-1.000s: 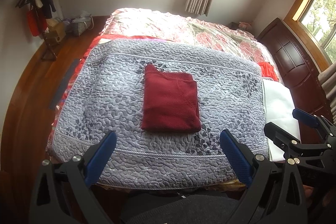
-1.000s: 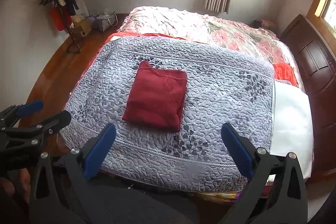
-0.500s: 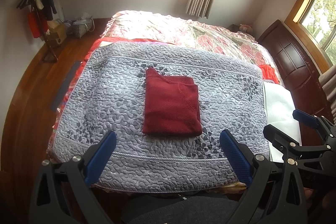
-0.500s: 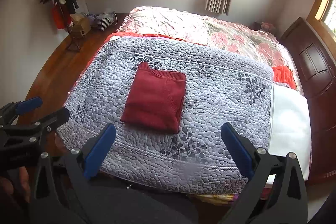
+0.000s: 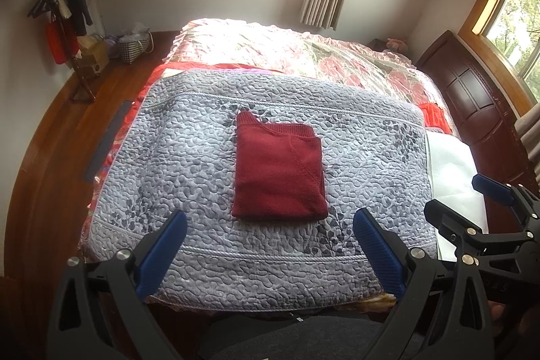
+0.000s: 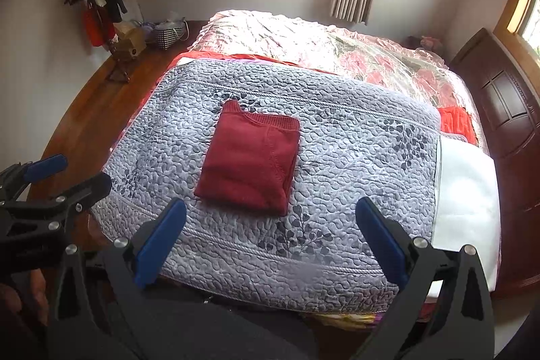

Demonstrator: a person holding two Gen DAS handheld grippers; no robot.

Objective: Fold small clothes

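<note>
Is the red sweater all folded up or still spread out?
Folded. The red sweater lies as a neat rectangle on the grey quilt, no sleeves sticking out, its ribbed neckline along the far edge.

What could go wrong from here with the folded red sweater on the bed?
1. The folded dark red knit sweater lies loose on the grey quilted bedspread; a one-sided grab could undo the folds.
2. Both the left hand-held gripper and the right hand-held gripper are open and clear of it; reaching in could snag the quilt's raised stitching.
</note>
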